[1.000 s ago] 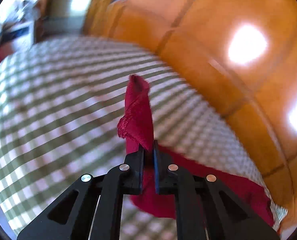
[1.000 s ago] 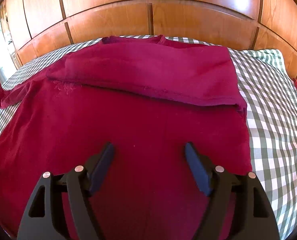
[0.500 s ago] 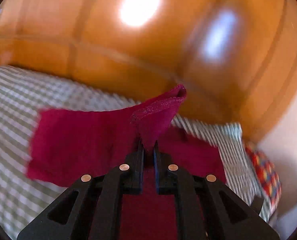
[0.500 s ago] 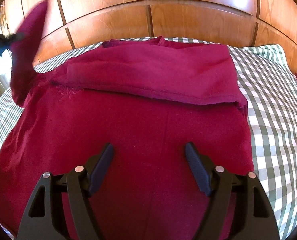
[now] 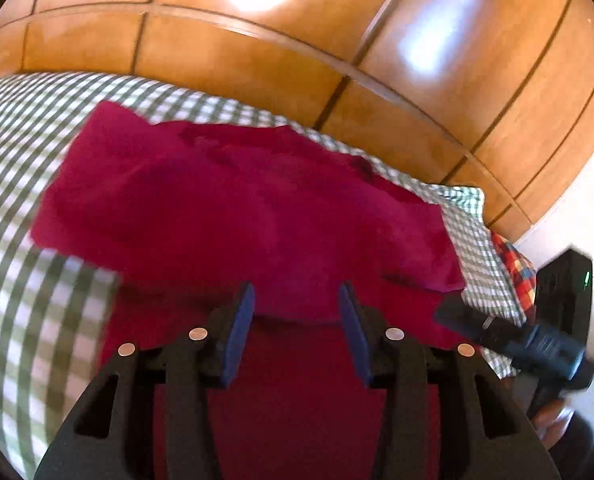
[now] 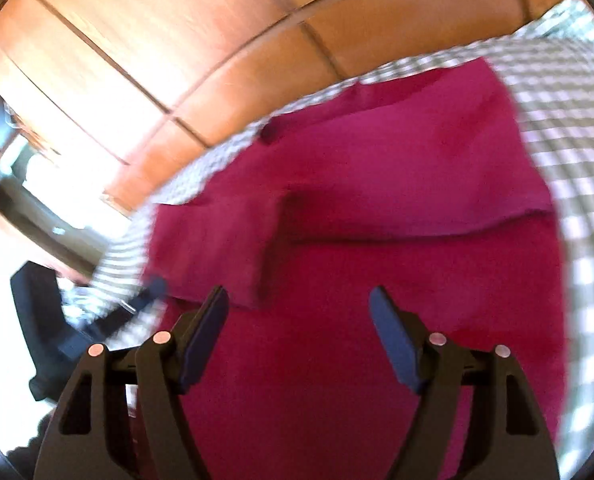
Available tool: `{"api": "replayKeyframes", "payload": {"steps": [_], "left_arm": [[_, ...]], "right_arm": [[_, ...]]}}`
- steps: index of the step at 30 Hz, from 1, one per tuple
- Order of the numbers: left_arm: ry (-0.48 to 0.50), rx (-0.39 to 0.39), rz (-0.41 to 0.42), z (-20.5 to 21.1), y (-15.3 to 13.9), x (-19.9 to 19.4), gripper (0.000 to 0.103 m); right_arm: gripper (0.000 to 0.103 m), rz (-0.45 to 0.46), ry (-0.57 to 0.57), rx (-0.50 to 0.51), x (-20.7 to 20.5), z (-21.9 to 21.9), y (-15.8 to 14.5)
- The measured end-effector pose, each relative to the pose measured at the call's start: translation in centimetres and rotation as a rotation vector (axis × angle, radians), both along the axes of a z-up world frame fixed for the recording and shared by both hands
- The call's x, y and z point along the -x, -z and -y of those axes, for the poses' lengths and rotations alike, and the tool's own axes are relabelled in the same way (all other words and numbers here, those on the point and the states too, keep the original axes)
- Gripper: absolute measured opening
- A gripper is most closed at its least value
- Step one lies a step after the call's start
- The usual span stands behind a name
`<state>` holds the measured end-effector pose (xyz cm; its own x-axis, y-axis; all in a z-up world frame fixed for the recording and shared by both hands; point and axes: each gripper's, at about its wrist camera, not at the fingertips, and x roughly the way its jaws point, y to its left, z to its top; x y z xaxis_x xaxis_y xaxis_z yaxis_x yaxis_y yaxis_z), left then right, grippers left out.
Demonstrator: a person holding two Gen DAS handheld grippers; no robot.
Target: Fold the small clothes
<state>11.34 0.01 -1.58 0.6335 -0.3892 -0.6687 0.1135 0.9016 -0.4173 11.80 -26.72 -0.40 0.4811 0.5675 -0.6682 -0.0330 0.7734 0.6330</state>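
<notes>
So the red garment (image 5: pixel 233 216) is spread out flat on the green checked bedcover (image 5: pixel 25 312), right up near the wooden headboard (image 5: pixel 257 60). Both sleeves look folded in over the body now, one fold edge running across just ahead of each set of jaws.

Left gripper (image 5: pixel 296 322): jaws are opening, nothing pinched between the blue pads (image 5: pixel 239 330), just red fabric lying below and ahead of them. So it's let go. Off to the right of its jaws you can see the other gripper's black body, and a bit of a multicoloured plaid fabric (image 5: pixel 513 264) at the bed's edge past the garment.

Right gripper (image 6: pixel 299 322): jaws are wide apart but easing closed a little, nothing between them either, only the garment's body underneath. The folded left sleeve (image 6: pixel 217 240) ends just ahead of its left finger. The folded-over top part sits further ahead, toward the headboard. Pretty blurry on this side, so can't tell finer detail.
</notes>
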Motion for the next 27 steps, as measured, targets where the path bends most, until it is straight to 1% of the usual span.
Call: {"api": "replayKeyframes", "payload": {"steps": [2, 4, 5, 7, 8, 9, 10, 11, 12, 13, 15, 17, 19, 21, 23, 25, 27], "left_arm": [[-0.021, -0.003, -0.015, -0.8, 0.7, 0.6, 0.043], [-0.047, 0.002, -0.038, -1.7, 1.5, 0.7, 0.043], [-0.058, 0.006, -0.045, -2.0, 1.7, 0.8, 0.043], [-0.075, 0.02, -0.052, -2.6, 2.0, 0.8, 0.043], [-0.082, 0.027, -0.052, -2.8, 1.9, 0.8, 0.043], [-0.087, 0.037, -0.045, -3.0, 1.8, 0.7, 0.043], [-0.089, 0.036, -0.041, -3.1, 1.7, 0.6, 0.043], [-0.091, 0.03, -0.041, -3.0, 1.7, 0.4, 0.043], [-0.108, 0.015, -0.052, -2.8, 1.7, 0.0, 0.043], [-0.117, -0.003, -0.06, -2.6, 1.7, -0.4, 0.043], [-0.147, -0.026, -0.063, -2.4, 1.4, -1.4, 0.043], [-0.191, -0.031, -0.071, -2.9, 1.0, -2.5, 0.043], [-0.251, -0.035, -0.102, -4.0, 1.3, -3.7, 0.043], [-0.315, -0.006, -0.127, -5.6, 1.7, -4.4, 0.043], [-0.357, 0.033, -0.131, -7.1, 1.9, -4.4, 0.043], [-0.377, 0.027, -0.137, -7.8, 2.2, -4.4, 0.043], [-0.391, 0.018, -0.163, -8.4, 2.8, -4.4, 0.043]], "right_arm": [[0.067, -0.028, -0.029, 0.0, -1.3, -1.5, 0.5], [0.063, -0.067, -0.043, 0.029, -2.9, -3.2, 1.6], [0.054, -0.087, -0.051, 0.044, -3.7, -4.0, 2.1], [0.011, -0.089, -0.08, 0.118, -4.9, -5.7, 2.1], [0.009, -0.071, -0.094, 0.148, -5.3, -6.4, 1.4], [0.009, -0.028, -0.103, 0.179, -5.5, -7.0, 0.0], [0.008, 0.02, -0.109, 0.2, -5.7, -7.2, -1.7], [0.008, 0.077, -0.111, 0.216, -6.0, -7.2, -4.0], [0.008, 0.113, -0.108, 0.219, -6.0, -7.0, -5.5], [0.005, 0.149, -0.1, 0.219, -6.1, -6.6, -7.2], [0.005, 0.221, -0.07, 0.22, -6.3, -4.9, -10.6], [0.005, 0.257, -0.024, 0.239, -6.3, -2.7, -12.5], [0.005, 0.242, 0.022, 0.269, -6.6, -0.5, -12.3], [0.005, 0.183, 0.09, 0.305, -6.7, 2.3, -10.5], [0.005, 0.108, 0.153, 0.293, -6.8, 5.4, -7.9], [0.005, 0.029, 0.193, 0.285, -6.6, 8.1, -5.1], [0.005, -0.03, 0.209, 0.282, -6.6, 9.1, -2.8]]}}
